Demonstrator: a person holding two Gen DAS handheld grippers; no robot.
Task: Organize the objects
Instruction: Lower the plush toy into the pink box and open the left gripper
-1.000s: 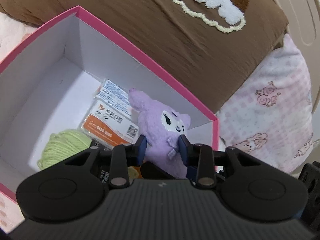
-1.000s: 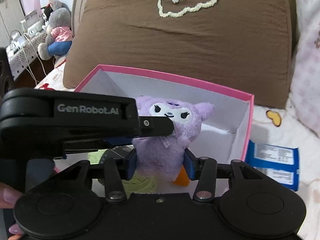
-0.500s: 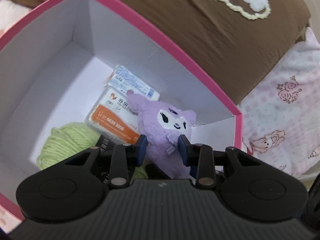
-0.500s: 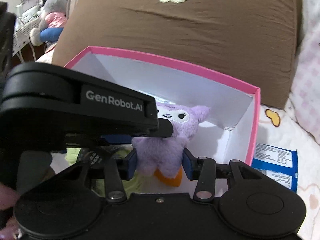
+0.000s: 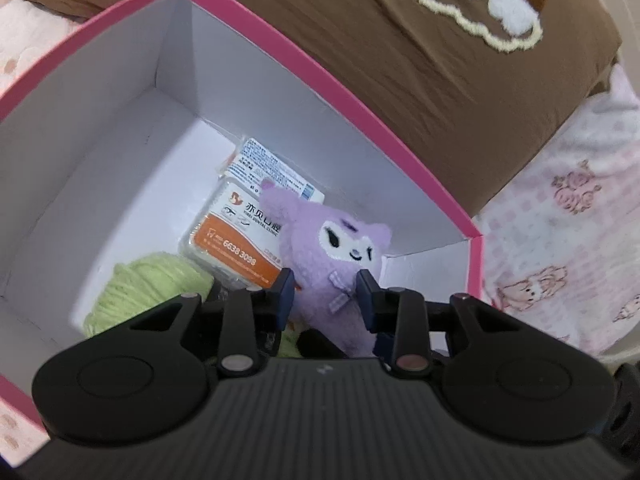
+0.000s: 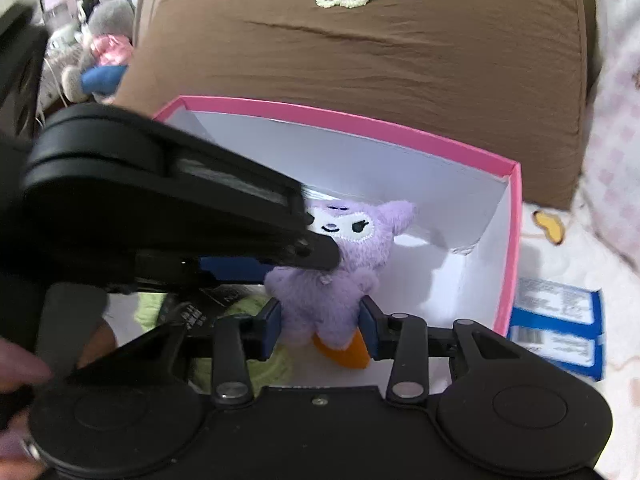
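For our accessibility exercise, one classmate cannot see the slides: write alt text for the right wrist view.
A purple plush toy stands inside a pink-rimmed white box, between the closing jaws of the right gripper, whose pads touch its lower body. The left gripper reaches in from the left to the toy's head. A brown cushion lies behind the box, and a blue packet lies outside it.

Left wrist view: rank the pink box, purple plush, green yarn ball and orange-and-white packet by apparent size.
1. Pink box, by far the largest.
2. Purple plush.
3. Orange-and-white packet and green yarn ball: similar, both partly hidden, so unranked.
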